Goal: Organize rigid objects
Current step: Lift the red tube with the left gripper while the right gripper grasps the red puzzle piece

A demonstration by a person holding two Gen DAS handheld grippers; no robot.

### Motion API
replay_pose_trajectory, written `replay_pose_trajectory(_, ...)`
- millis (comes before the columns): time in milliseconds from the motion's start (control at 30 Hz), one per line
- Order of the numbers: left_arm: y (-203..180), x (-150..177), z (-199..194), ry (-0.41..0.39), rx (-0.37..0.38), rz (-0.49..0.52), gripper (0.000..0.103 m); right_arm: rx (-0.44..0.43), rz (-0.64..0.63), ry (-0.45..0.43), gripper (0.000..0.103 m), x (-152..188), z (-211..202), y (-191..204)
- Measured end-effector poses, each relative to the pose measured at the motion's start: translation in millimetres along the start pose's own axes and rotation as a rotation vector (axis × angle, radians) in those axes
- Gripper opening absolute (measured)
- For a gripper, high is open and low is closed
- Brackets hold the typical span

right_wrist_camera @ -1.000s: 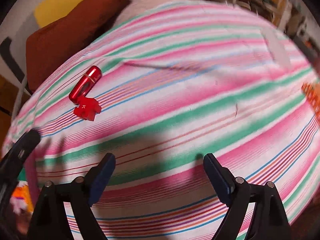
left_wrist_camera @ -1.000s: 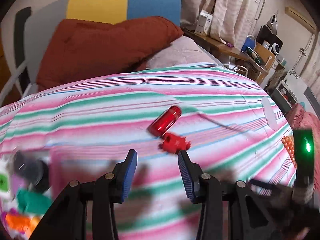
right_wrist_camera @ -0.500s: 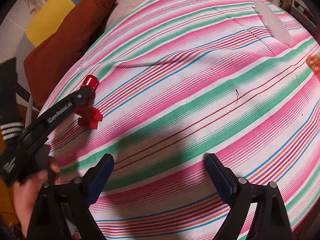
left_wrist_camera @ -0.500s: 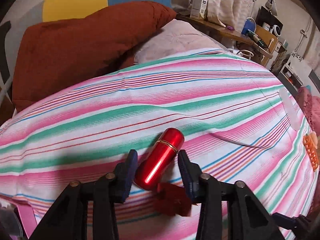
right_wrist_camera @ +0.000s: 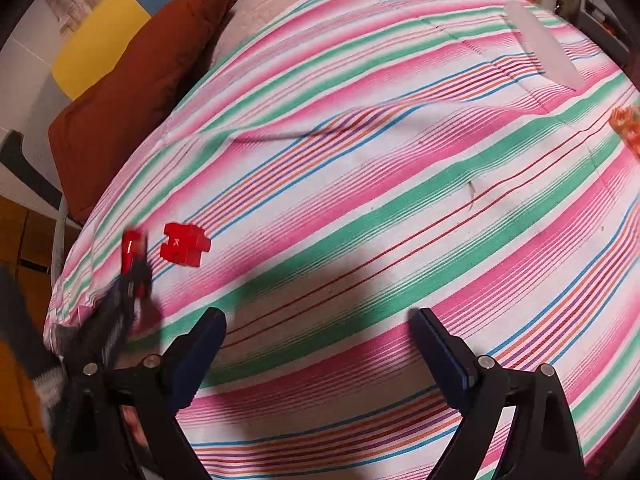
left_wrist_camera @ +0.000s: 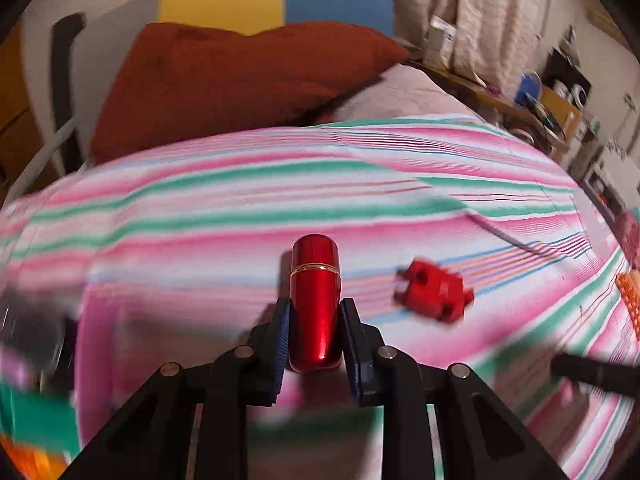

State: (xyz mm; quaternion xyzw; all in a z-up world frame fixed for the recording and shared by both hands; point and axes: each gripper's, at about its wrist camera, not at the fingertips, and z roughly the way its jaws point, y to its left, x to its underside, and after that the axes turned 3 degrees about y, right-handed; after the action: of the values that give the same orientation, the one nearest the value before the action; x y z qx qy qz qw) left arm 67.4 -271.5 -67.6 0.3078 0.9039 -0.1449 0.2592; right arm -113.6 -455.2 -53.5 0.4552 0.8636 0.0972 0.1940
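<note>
My left gripper (left_wrist_camera: 314, 314) is shut on a shiny red tube with a gold band (left_wrist_camera: 315, 300) and holds it upright-forward above the striped bedspread (left_wrist_camera: 240, 184). A red puzzle-shaped block (left_wrist_camera: 434, 292) lies on the spread to the right of it. In the right wrist view the same red block (right_wrist_camera: 185, 244) lies at the left, with the left gripper (right_wrist_camera: 132, 264) and the red tube (right_wrist_camera: 130, 250) blurred beside it. My right gripper (right_wrist_camera: 320, 332) is open and empty over the spread.
A rust-brown pillow (left_wrist_camera: 224, 76) lies at the head of the bed. An orange ridged item (left_wrist_camera: 630, 300) sits at the right edge. Blurred coloured pieces (left_wrist_camera: 32, 420) lie at the lower left. A cluttered shelf (left_wrist_camera: 532, 100) stands at the far right.
My left gripper has closed on the red tube and lifted it away from the red block, moving left. The right gripper has stayed open, nearly still.
</note>
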Motion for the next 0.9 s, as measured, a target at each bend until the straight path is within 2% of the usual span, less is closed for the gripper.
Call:
replay_pose_trajectory(100, 7, 21, -15, -0.011, 0.010, -0.069, 0.024, -0.004, -0.076, -0.110, 0.094, -1, -17, 11)
replay_pose_trajectory(167, 10, 36, -26, -0.024, 0.033, -0.100, 0.024, -0.013, -0.171, -0.195, 0.094, 1, -29, 27)
replay_pose_trajectory(233, 9, 44, -31, -0.035, 0.044, -0.110, 0.024, -0.051, -0.239, -0.243, 0.093, 2, -31, 41)
replay_pose_trajectory(300, 11, 54, -38, -0.048, 0.056, -0.122, 0.024, -0.072, -0.292, -0.245, 0.089, -1, -24, 57)
replay_pose_trajectory(367, 12, 59, -39, -0.056, 0.066, -0.136, 0.024, -0.062, -0.356, -0.230, 0.083, -1, -10, 72)
replay_pose_trajectory(433, 10, 59, -38, -0.059, 0.068, -0.135, 0.024, -0.045, -0.404, -0.201, 0.082, -7, 9, 85)
replay_pose_trajectory(533, 5, 62, -40, -0.064, 0.064, -0.111, 0.024, -0.070, -0.461, -0.176, 0.072, -10, 25, 98)
replay_pose_trajectory(733, 3, 63, -39, -0.066, 0.070, -0.106, 0.024, -0.029, -0.553, -0.132, 0.070, -4, 48, 109)
replay_pose_trajectory(800, 1, 63, -38, -0.064, 0.064, -0.099, 0.024, -0.015, -0.569, -0.147, 0.059, -4, 47, 106)
replay_pose_trajectory(833, 1, 63, -38, -0.065, 0.064, -0.099, 0.024, -0.014, -0.580, -0.145, 0.040, -4, 47, 107)
replay_pose_trajectory(867, 1, 63, -38, -0.065, 0.067, -0.102, 0.024, -0.008, -0.573, -0.137, 0.030, -7, 45, 105)
replay_pose_trajectory(900, 1, 62, -37, -0.065, 0.070, -0.104, 0.024, -0.023, -0.551, -0.127, 0.028, -8, 44, 102)
